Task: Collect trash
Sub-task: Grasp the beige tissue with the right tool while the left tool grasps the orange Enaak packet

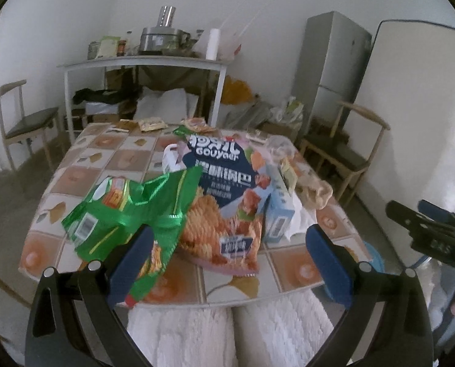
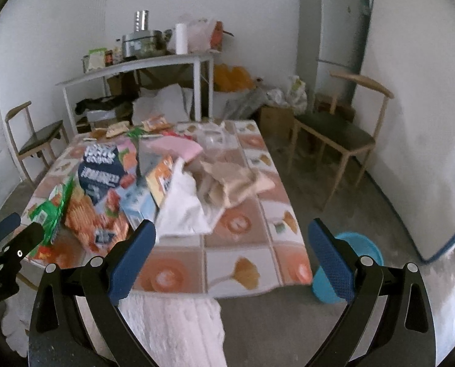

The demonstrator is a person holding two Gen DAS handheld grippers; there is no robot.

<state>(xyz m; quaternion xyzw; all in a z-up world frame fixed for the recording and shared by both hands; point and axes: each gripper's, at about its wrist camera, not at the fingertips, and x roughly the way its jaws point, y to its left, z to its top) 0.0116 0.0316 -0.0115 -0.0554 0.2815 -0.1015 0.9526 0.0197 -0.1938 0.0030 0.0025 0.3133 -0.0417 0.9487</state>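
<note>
Both claws are held wide open: the left gripper (image 1: 229,263) touches the green bag (image 1: 129,214) at the table (image 2: 242,263) near edge; the right gripper (image 2: 232,255) grasps nothing.

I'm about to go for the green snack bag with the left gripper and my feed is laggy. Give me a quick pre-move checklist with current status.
1. Left gripper open: ok, fingers spread wide.
2. Green snack bag in line: not ok, it drapes over the left finger rather than sitting between the two.
3. Right gripper free: ok, open and holding nothing.
4. Bag clear of other trash: not ok, it overlaps the orange snack bag.
5. Drop spot: cannot tell; a blue bin stands on the floor by the table corner, its contents unseen.
</note>
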